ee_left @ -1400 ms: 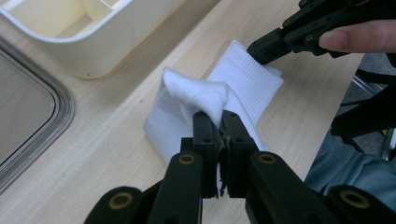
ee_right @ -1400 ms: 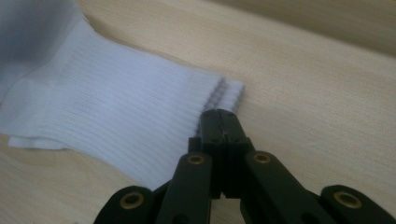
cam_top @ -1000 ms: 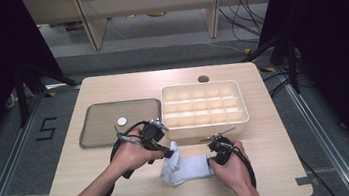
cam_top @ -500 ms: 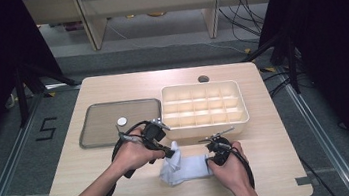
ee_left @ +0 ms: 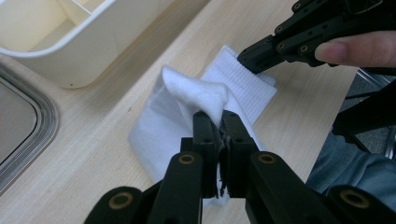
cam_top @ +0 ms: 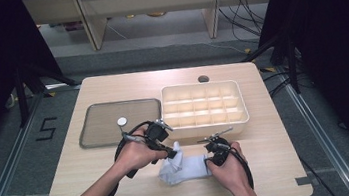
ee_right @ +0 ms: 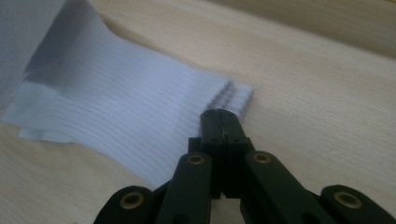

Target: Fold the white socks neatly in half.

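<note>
Tray: I am seeing a grey tray (cam_top: 100, 124) sitting toward the desk's (cam_top: 271, 161) left edge.
Left tongs: I am pinching a raised fold of the white sock (cam_top: 183, 166) with the left tongs (cam_top: 174, 152).
Sock: it is lying near the desk's front edge, just before the cream divided box (cam_top: 203, 105).
Right tongs: I am clamping the right tongs (cam_top: 210, 160) on the sock's ribbed cuff.

tongs (ee_left: 219, 123): black jaws, brass screws | black cables | bare forearms
</note>
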Action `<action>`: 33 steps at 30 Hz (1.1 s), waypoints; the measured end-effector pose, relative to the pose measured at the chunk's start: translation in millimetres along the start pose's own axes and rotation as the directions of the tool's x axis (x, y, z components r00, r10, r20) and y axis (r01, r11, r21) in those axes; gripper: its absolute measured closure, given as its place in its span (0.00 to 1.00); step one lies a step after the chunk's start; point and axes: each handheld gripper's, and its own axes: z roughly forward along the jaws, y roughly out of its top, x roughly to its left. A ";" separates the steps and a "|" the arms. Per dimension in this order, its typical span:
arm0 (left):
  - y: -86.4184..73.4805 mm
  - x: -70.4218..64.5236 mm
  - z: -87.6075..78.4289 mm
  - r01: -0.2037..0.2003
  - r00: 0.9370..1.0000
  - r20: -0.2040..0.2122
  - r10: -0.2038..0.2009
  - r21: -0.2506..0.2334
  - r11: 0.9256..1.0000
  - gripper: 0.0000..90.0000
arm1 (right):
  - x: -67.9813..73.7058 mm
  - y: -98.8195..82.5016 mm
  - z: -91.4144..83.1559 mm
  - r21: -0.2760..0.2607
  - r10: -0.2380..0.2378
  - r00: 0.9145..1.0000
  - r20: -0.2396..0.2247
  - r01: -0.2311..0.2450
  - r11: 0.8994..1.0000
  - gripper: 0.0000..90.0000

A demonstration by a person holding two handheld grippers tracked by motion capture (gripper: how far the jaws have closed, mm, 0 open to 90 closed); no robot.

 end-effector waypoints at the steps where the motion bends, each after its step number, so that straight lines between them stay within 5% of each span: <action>1: 0.0 0.2 0.4 0.001 1.000 0.005 -0.001 -0.001 1.000 0.96 | 0.0 -0.2 -0.5 -0.007 -0.003 1.000 -0.006 0.003 1.000 1.00; 2: 0.1 0.3 0.6 0.001 1.000 0.004 -0.001 -0.001 1.000 0.96 | 1.8 0.8 -1.4 0.004 0.029 0.999 -0.025 -0.029 1.000 1.00; 4: 0.1 0.5 0.9 0.000 1.000 0.002 0.000 -0.001 1.000 0.96 | -1.8 -1.2 2.4 -0.021 -0.049 0.999 -0.011 0.049 0.999 1.00; 8: 0.8 0.0 1.7 -0.005 1.000 -0.002 0.005 0.003 1.000 0.96 | 1.8 0.8 0.1 0.009 0.006 1.000 -0.020 -0.005 1.000 1.00; 12: 1.4 -1.7 3.0 0.008 1.000 0.007 -0.008 0.000 1.000 0.96 | 0.9 -0.7 3.6 -0.021 -0.048 0.999 -0.002 0.048 0.999 1.00; 33: 3.8 -2.4 7.3 -0.008 1.000 0.003 0.008 0.024 1.000 0.96 | 7.2 1.3 5.0 -0.013 -0.061 0.998 -0.005 0.061 0.998 1.00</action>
